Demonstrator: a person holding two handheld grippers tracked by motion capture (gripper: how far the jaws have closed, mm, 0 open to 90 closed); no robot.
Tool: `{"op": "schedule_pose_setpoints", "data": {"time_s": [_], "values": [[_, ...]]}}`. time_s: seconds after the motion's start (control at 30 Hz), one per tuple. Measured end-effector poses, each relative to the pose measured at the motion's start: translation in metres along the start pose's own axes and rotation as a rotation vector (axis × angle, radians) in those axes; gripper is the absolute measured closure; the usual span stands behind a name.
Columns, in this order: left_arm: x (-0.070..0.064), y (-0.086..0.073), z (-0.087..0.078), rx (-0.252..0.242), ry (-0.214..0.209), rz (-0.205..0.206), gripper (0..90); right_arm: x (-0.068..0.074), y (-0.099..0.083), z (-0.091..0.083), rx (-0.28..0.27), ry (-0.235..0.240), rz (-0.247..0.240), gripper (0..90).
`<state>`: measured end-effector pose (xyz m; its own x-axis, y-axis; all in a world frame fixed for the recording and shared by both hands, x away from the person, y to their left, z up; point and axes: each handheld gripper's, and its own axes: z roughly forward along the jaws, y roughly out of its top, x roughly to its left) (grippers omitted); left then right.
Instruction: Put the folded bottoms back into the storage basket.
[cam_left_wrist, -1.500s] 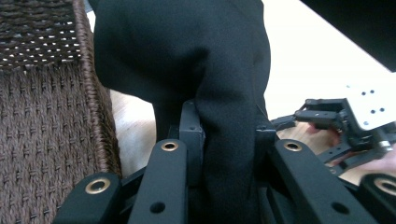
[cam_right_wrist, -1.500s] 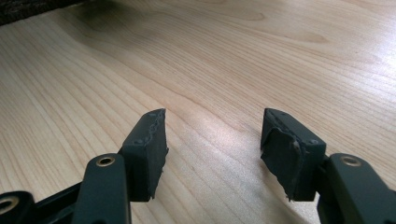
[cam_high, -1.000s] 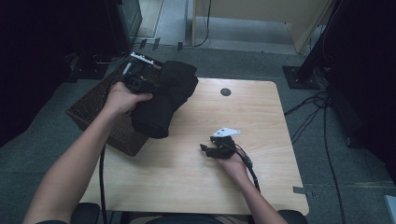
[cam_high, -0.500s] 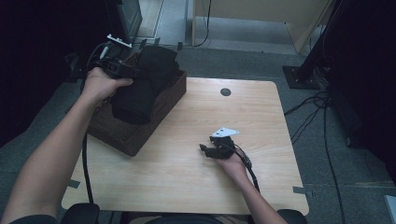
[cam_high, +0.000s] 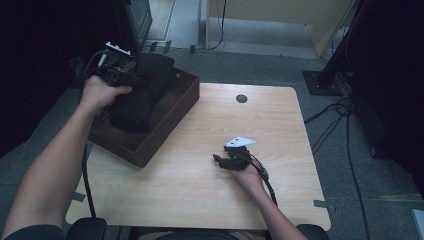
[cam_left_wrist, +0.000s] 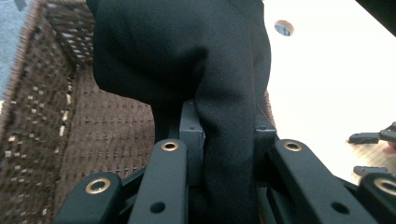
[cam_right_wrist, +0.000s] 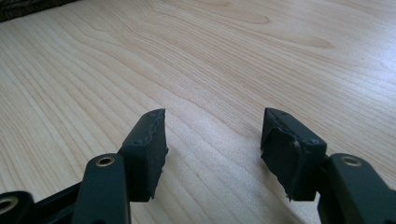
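My left gripper (cam_high: 131, 78), clamped on the black cloth (cam_high: 142, 92), has carried it over the wicker basket (cam_high: 167, 120), ready to drop; my right gripper (cam_right_wrist: 212, 140) rests wide open and empty.

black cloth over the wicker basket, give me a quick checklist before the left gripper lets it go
1. Left gripper clamped on the black cloth: ok, a fold sits between its jaws.
2. Cloth over the wicker basket, not the table: ok in the high view.
3. Cloth fully inside the rim: not ok, most of it hangs above the basket.
4. Basket seated on the wooden table: cannot tell, its left side reaches past the table edge.
5. Right gripper out of the way: ok, open, empty, low over bare wood well away from the basket.
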<state>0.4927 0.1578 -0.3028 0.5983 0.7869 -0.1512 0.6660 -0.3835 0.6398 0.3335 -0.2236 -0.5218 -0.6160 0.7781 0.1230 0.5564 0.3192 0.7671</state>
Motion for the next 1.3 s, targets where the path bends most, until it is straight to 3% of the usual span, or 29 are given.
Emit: {"op": "schedule_pose_setpoints", "data": {"time_s": [0.27,0.33,0.6,0.83,1.13,1.3], "values": [[0.006,-0.009,0.037,0.031,-0.05,-0.003,75.0,0.0,0.001,0.001,0.004,-0.007,-0.006,40.6],[0.011,-0.012,0.047,0.04,-0.073,-0.018,75.0,0.001,0.001,0.001,0.002,-0.008,-0.008,40.7],[0.03,-0.027,0.085,0.075,-0.096,-0.051,74.9,0.001,0.002,0.003,0.002,-0.018,-0.007,40.9],[0.059,-0.042,0.098,0.084,-0.062,-0.113,74.8,0.001,0.002,0.003,0.004,-0.02,-0.009,40.9],[0.074,-0.055,0.112,0.078,-0.015,-0.132,72.4,0.002,0.002,0.003,0.004,-0.02,-0.007,41.0],[0.081,-0.061,0.115,0.061,0.028,-0.172,59.2,0.001,0.002,0.003,0.004,-0.018,-0.009,40.9]]}}
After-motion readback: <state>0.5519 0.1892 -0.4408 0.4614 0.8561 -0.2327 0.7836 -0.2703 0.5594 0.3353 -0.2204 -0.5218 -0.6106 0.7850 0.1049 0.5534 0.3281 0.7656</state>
